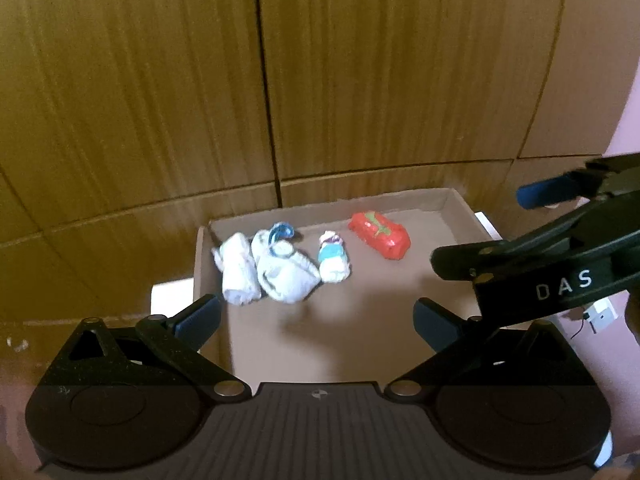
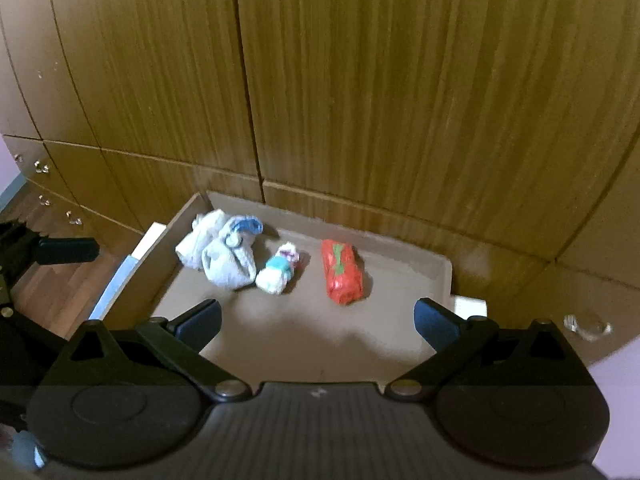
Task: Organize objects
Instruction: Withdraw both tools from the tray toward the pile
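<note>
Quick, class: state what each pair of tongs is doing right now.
Left tongs: open, holding nothing.
Right tongs: open, holding nothing.

Box (image 1: 448,208) near edge hidden behind gripper body, rolled bundles (image 1: 280,268) blurred, their prints unreadable

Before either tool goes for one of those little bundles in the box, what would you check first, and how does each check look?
1. Left tool open: ok.
2. Right tool open: ok.
3. Both tools empty: ok.
4. Red bundle lies apart from the others, free to grab: ok.
5. White rolled bundles separable: not ok, they touch each other.
6. Cardboard box has free floor in front: ok.
</note>
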Tool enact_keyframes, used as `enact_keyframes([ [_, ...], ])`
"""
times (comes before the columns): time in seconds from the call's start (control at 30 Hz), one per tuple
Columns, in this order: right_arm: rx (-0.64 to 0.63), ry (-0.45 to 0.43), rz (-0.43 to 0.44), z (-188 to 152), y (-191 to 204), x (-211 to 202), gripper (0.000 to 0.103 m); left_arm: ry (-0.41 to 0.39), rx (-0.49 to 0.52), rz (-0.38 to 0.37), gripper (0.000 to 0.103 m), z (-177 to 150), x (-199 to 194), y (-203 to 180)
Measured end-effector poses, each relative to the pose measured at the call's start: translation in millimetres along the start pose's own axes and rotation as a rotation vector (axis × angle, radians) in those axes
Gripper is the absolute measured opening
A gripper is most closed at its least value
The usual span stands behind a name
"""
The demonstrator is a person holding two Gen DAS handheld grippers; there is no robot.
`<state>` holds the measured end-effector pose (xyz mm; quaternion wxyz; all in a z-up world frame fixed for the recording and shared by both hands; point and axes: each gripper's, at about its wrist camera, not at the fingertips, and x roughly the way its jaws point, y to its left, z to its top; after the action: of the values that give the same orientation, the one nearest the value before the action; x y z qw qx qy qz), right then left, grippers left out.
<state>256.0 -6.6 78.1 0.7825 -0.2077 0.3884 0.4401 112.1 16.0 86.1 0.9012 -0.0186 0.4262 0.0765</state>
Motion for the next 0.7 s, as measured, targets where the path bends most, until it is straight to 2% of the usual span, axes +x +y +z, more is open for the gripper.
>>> enact_keyframes([
  [0.23,0.009,-0.055,0.012,-22.3,3.3,-31.0,0.102,-0.009,-0.048,0.005,0.103,-14.3,-25.2,11.8],
  [0.4,0.01,-0.09,0.023,-52.1,2.6,-53.5,0.102,-0.04,-0.083,0.003,0.103,-37.3,-45.4,19.2],
  [0.5,0.029,-0.113,0.015,-78.4,2.2,-62.8,0.102,-0.066,-0.11,-0.002,0.103,-58.3,-56.8,20.9],
  [0.57,0.034,-0.136,0.039,-101.6,4.2,-70.4,0.102,-0.096,-0.113,0.01,0.103,-79.9,-65.3,20.2],
  [0.7,0.033,-0.229,0.064,-166.2,18.8,-86.5,0.102,-0.138,-0.175,0.01,0.103,-133.8,-76.9,23.2],
])
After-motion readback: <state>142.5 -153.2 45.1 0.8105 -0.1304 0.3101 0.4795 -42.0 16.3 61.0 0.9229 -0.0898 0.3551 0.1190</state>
